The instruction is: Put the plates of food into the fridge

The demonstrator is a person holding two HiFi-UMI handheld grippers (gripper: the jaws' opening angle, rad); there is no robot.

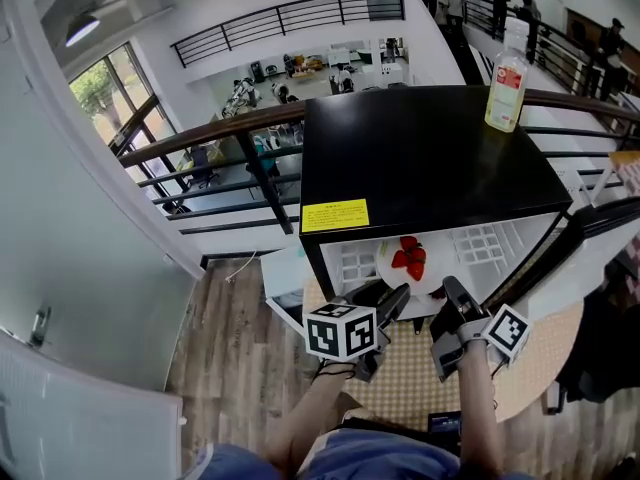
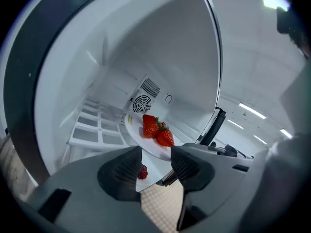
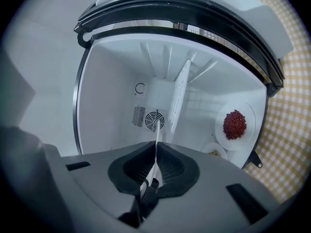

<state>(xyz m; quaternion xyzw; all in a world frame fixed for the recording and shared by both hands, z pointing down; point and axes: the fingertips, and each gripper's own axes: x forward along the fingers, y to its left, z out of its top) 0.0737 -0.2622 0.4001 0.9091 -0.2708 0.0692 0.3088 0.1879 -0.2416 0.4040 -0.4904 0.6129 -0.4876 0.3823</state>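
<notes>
So the plate (image 1: 386, 266) is white with a few red strawberries (image 2: 156, 129) piled on it, and it sits at the mouth of the open fridge (image 1: 420, 158), over the white grid shelf (image 2: 95, 127). My right gripper (image 3: 155, 152) is pinched fully together on a thin white edge, which looks to me like the plate's rim. My left gripper (image 2: 155, 155) is spread wide and holds nothing; it hangs just in front of the plate without touching it. The fridge is a small black box on the checked counter (image 1: 400, 393), with a clear bottle (image 1: 505, 90) standing on top.
</notes>
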